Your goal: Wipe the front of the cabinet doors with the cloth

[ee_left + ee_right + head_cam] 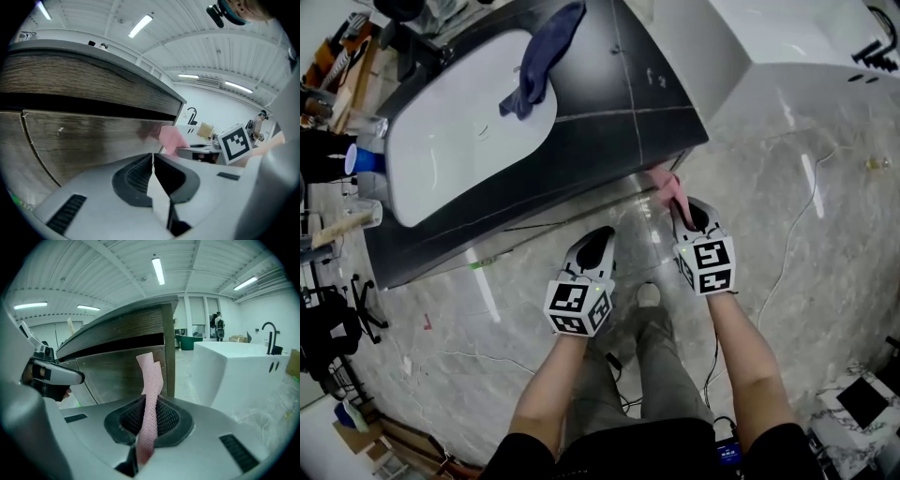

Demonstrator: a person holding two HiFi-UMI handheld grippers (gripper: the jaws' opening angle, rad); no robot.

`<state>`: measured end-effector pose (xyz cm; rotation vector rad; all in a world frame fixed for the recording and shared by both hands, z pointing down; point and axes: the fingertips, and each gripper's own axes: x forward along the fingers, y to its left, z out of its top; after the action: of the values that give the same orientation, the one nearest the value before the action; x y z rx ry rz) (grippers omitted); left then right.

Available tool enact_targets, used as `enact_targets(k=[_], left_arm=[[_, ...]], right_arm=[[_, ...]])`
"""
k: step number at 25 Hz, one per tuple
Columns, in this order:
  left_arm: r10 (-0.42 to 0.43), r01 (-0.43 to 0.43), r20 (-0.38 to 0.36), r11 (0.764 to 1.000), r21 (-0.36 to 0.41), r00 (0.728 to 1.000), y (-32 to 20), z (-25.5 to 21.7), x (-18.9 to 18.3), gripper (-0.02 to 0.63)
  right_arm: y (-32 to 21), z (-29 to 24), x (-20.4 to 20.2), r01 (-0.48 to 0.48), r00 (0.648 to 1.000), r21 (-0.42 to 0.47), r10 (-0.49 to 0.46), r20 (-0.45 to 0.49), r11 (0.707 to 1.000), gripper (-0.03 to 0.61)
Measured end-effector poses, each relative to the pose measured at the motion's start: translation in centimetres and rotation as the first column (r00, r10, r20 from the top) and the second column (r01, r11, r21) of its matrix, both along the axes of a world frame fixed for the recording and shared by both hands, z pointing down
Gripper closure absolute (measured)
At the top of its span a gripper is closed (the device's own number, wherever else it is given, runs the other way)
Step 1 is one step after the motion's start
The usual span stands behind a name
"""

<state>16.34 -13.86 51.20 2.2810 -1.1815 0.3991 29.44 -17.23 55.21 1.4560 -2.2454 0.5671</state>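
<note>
Dark blue rag (542,58) draped over white basin (450,141) rim. Blue cup (364,159) left of basin. White tub (787,37) beyond. Marble floor (825,309).

1. The left gripper (600,239) and right gripper (686,211) have smooth, light-grey shells that narrow toward the tips.
2. Each shell has a dark grey recess round its jaws. The black pads there look ribbed on the left gripper and mesh-textured on the right.
3. Short black slotted insets mark the flanks of each shell.
4. A white marker cube (577,307) with black square patterns sits at the rear of each gripper.
5. The person wears a black top (628,452) with short sleeves.
6. Below are grey-green trousers (664,367) and a pale shoe (648,294).
</note>
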Motion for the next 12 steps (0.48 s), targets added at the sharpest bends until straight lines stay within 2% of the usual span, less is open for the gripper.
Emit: enact_targets(k=[5,9,12], left_arm=[[-0.007,0.007,-0.017,1.0,0.008,1.0,0.3,-0.8,-0.5,0.597],[-0.026,0.025,-0.092,1.0,-0.019,0.995,1.1,0.2,-2.1,0.597],[-0.007,0.005,-0.074,1.0,-0.021,0.997,2.5,1.0,-3.9,0.597]], right_arm=[[1.6,-0.7,0.0,-0.014,1.0,0.016,0.014,0.012,1.0,0.534],[4.3,-0.4,-3.6,0.042,0.999,0.025,-0.043,0.011,0.999,0.534],[6.1,0.0,-7.3,0.085,0.996,0.021,-0.085,0.024,0.996,0.534]])
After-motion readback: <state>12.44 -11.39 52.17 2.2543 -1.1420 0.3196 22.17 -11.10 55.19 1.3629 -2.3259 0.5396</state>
